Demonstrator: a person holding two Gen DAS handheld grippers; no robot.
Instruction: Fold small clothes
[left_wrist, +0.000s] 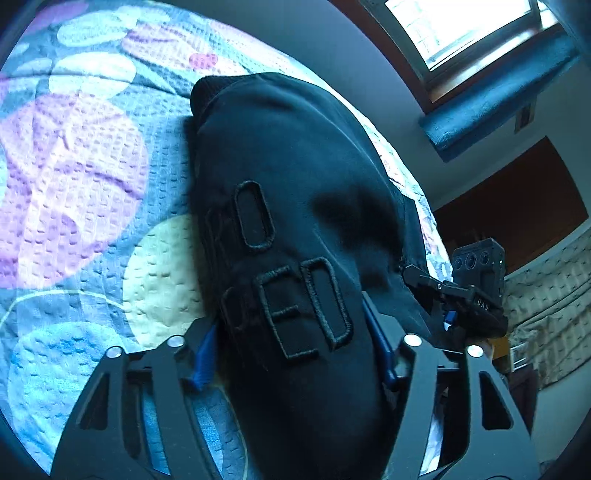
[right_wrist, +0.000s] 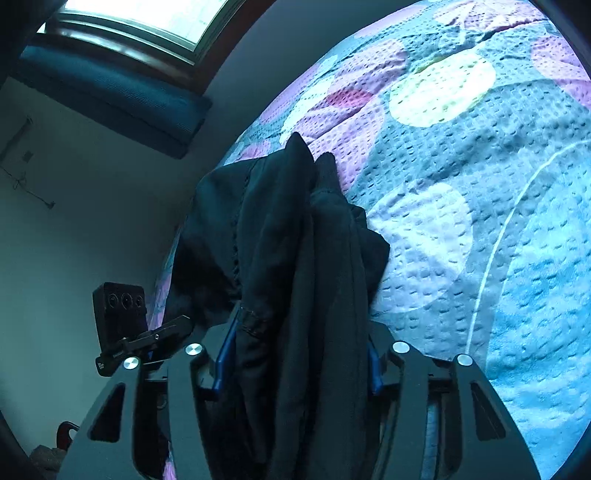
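Left wrist view: left hand-held gripper (left_wrist: 295, 354) clamped on a black garment (left_wrist: 291, 206), cloth bunched between the blue pads. Garment hangs over a patterned bedspread (left_wrist: 74, 166). Raised black stitched letters, "ED" legible. Right hand-held gripper (left_wrist: 439, 291) pinches the far edge.

Right wrist view: right hand-held gripper (right_wrist: 299, 362) closed on gathered folds of the garment (right_wrist: 288, 229), above the bedspread (right_wrist: 480, 184).

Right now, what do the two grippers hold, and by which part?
Both grip the black garment: left gripper near its embroidered letters, right gripper on a bunched part.
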